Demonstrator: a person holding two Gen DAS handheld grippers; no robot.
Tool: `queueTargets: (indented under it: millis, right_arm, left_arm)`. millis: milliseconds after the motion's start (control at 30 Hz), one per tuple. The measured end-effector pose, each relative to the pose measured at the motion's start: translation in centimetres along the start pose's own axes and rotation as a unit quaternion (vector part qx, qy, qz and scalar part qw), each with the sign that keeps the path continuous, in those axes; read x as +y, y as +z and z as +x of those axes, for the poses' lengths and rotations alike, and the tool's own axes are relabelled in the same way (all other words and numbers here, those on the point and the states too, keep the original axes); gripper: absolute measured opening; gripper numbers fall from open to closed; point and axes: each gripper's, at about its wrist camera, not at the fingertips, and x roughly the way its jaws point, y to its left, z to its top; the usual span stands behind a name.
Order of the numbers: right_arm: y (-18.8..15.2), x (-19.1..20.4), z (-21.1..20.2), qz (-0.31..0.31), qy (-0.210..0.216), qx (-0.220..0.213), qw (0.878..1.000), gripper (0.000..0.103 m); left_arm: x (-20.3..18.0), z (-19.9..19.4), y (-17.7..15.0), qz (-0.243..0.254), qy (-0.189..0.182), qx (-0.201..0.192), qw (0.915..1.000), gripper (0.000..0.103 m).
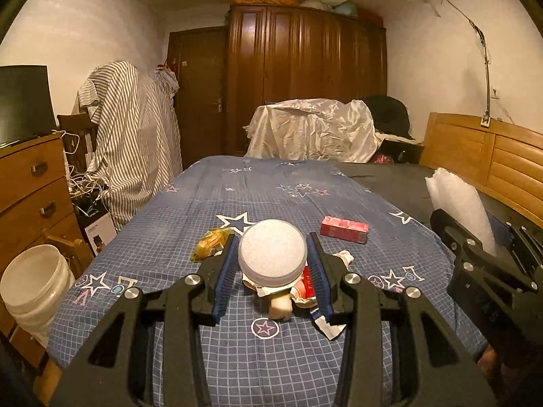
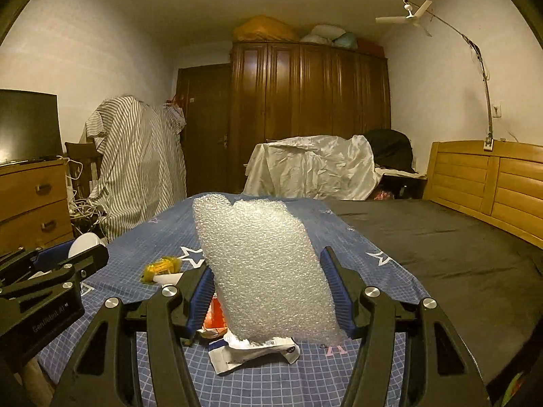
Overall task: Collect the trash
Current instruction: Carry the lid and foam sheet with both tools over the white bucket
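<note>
Left gripper (image 1: 273,273) jaws pinch round translucent white plastic lid (image 1: 272,252) above blue checked star-print bedsheet (image 1: 271,356): light, rigid, slippery; hold by rim. Right gripper (image 2: 268,293) jaws clamp crumpled clear bubble-wrap sheet (image 2: 264,271): feather-light, soft, compressible; grip bunched base.

On the blue checked bedsheet (image 1: 190,210), large outlined letters sit among the star prints; from the left wrist view they appear upside down and spell roughly "LOVE". In the right wrist view, the body of the left tongs (image 2: 51,264) carries pale lettering, seemingly "GenRobot.AI". Printing on the red box (image 1: 344,229) is too small to read
</note>
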Motion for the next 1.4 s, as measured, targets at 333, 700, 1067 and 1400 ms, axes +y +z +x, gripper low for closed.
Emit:
queueTargets:
  millis: [333, 700, 1067, 1400]
  right_arm:
    - [1.2, 2.3, 0.8, -0.014, 0.027, 0.011, 0.999, 0.061]
    - [5.3, 12.0, 4.0, -0.034, 0.129, 0.019, 0.991, 0.061]
    - [8.8, 27.1, 6.7, -0.067, 0.231, 0.035, 0.97, 0.061]
    - [11.0, 44.4, 9.0, -0.123, 0.328, 0.078, 0.934, 0.061]
  left_arm:
    - [2.1, 0.2, 0.4, -0.009, 0.014, 0.0, 0.9999, 0.039]
    - [12.7, -0.5, 2.4, -0.048, 0.099, 0.004, 0.9939, 0.039]
    - [22.8, -2.8, 3.6, -0.085, 0.191, 0.009, 0.9779, 0.039]
    - [33.0, -5.4, 3.3, -0.127, 0.269, 0.031, 0.9542, 0.039]
